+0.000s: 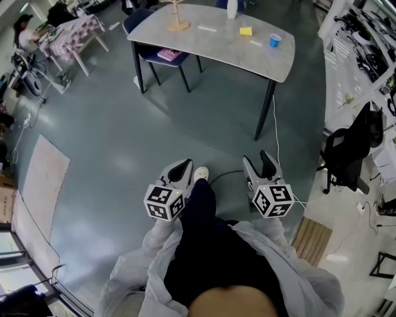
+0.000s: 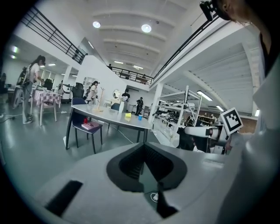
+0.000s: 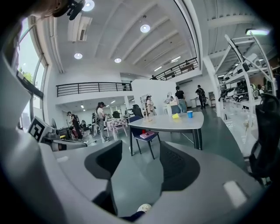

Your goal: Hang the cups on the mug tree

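Observation:
The wooden mug tree [image 1: 178, 18] stands at the far left of the grey table [image 1: 216, 46], well ahead of me across the floor. A blue cup [image 1: 275, 40] sits near the table's right end; in the right gripper view the blue cup [image 3: 189, 114] shows small and distant. Both grippers are held low in front of my body, far from the table. My left gripper [image 1: 184, 165] has its pads meeting at the tips with nothing between them [image 2: 144, 146]. Beside it, my right gripper [image 1: 260, 161] stands open and empty [image 3: 141, 151].
A yellow object [image 1: 245, 31] and a white bottle [image 1: 232, 8] also stand on the table. A blue chair with a pink book [image 1: 168, 54] is tucked under its left side. A black office chair [image 1: 346, 155], shelving and a wooden pallet [image 1: 311, 238] line the right. A cable crosses the floor.

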`<action>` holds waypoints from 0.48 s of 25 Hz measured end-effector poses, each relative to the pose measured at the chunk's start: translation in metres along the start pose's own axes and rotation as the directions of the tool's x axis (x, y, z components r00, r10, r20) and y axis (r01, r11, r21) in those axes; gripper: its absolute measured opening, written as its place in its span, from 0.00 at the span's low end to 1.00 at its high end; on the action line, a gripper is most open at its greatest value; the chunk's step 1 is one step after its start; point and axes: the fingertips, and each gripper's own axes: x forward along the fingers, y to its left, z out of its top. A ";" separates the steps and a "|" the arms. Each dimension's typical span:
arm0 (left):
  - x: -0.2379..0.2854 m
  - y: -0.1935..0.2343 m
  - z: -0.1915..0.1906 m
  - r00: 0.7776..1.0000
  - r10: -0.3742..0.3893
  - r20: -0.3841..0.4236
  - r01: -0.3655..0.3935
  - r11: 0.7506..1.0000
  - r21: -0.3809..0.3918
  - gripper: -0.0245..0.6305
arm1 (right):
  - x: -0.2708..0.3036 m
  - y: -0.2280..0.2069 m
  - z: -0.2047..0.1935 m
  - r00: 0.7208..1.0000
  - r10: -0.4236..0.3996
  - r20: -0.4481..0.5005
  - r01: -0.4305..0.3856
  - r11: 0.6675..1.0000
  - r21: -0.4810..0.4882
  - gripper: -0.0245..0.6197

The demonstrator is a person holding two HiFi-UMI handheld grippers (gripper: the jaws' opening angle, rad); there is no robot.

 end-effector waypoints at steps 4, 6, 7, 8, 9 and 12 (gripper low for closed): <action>0.034 0.023 0.024 1.000 -0.009 -0.001 0.009 1.000 -0.001 0.04 | 0.039 -0.013 0.016 1.000 -0.004 -0.006 0.004 1.000 0.031 0.45; 0.049 0.034 0.038 1.000 -0.021 -0.002 0.021 1.000 0.007 0.04 | 0.057 -0.016 0.026 1.000 -0.002 -0.006 0.003 0.999 0.041 0.45; 0.057 0.039 0.044 1.000 -0.026 -0.002 0.026 1.000 0.009 0.04 | 0.066 -0.019 0.030 1.000 -0.005 -0.005 0.005 0.999 0.044 0.45; 0.065 0.045 0.050 1.000 -0.029 -0.002 0.029 1.000 0.010 0.04 | 0.075 -0.022 0.035 1.000 -0.010 -0.005 0.010 0.999 0.046 0.45; 0.073 0.051 0.055 1.000 -0.031 -0.003 0.031 0.999 0.011 0.04 | 0.084 -0.026 0.039 1.000 -0.016 -0.005 0.016 0.999 0.048 0.45; 0.091 0.068 0.070 0.999 -0.040 -0.003 0.040 0.999 0.008 0.04 | 0.110 -0.035 0.051 0.999 -0.032 -0.005 0.033 0.998 0.048 0.45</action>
